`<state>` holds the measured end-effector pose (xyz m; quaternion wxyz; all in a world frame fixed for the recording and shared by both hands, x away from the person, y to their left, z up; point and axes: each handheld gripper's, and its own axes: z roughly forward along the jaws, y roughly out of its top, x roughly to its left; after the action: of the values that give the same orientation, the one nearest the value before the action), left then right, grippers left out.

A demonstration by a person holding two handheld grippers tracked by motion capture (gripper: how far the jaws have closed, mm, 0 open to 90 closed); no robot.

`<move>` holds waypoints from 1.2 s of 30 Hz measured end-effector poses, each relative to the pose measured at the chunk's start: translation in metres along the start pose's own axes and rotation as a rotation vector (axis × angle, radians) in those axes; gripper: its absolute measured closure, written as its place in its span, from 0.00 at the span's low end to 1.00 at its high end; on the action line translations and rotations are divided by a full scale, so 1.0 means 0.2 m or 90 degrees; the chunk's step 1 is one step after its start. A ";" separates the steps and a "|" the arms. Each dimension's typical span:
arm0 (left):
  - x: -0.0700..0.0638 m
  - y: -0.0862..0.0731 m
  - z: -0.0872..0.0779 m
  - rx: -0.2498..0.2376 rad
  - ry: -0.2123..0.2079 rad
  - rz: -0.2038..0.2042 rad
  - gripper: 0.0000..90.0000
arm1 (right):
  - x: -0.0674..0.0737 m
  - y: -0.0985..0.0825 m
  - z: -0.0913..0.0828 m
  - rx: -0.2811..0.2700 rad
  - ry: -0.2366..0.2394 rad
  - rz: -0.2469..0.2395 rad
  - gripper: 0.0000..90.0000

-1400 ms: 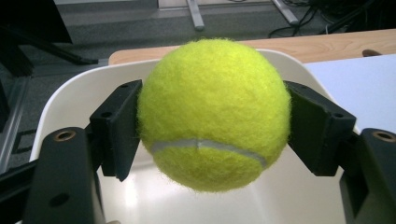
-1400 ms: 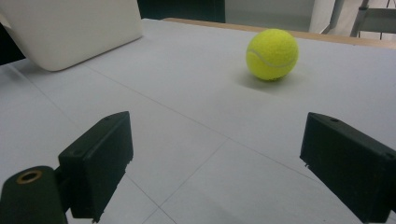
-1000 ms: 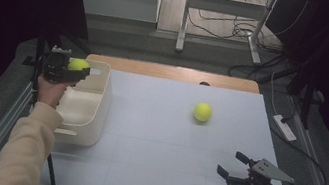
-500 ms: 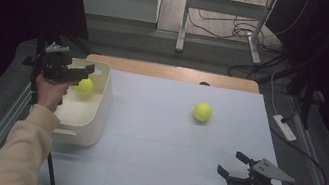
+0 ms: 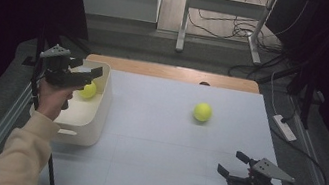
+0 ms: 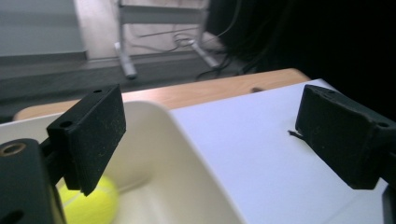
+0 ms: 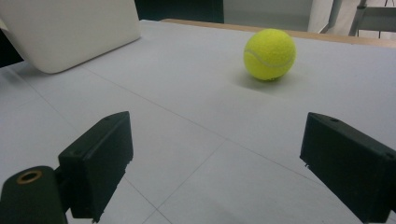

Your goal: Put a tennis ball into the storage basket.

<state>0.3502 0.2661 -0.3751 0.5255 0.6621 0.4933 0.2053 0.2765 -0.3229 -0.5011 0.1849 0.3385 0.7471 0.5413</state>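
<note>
Jaws of the left gripper [image 5: 88, 73] stand released and empty above the white bin [image 5: 96, 126], where one tennis ball [image 5: 87, 90] lies, while the right gripper [image 5: 230, 164] waits unclenched.

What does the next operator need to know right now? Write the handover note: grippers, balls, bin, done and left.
Left gripper: open and holding nothing, over the white bin at the table's left side; its jaws have just been opening.
Right gripper: open, nothing held, low over the white table near its front right corner.
Ball in the bin: lies on the bin's floor, free of the jaws. That one is done.
Ball on the table: sits alone in the open, ahead of the right gripper.
Left: pick up the ball on the table and probably drop it into the bin as well.
</note>
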 end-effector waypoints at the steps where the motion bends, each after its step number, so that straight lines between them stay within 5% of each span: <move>1: -0.02 0.00 0.00 0.001 -0.014 0.005 0.11 | 0.00 0.00 0.00 0.000 -0.001 0.001 0.11; 8: -0.14 -0.01 0.00 -0.008 -0.054 0.034 0.10 | 0.01 0.00 0.00 0.000 0.001 -0.001 0.11; 22: -0.21 -0.04 0.00 -0.008 -0.086 0.040 0.11 | 0.01 0.00 0.00 0.006 0.002 -0.009 0.11; 36: -0.38 -0.08 0.07 0.012 -0.137 0.072 0.11 | 0.01 -0.01 -0.01 0.002 0.005 -0.009 0.11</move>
<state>0.3216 0.1932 -0.3748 0.5566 0.7120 0.3978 0.1581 0.2742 -0.3226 -0.5016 0.1854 0.3313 0.7512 0.5400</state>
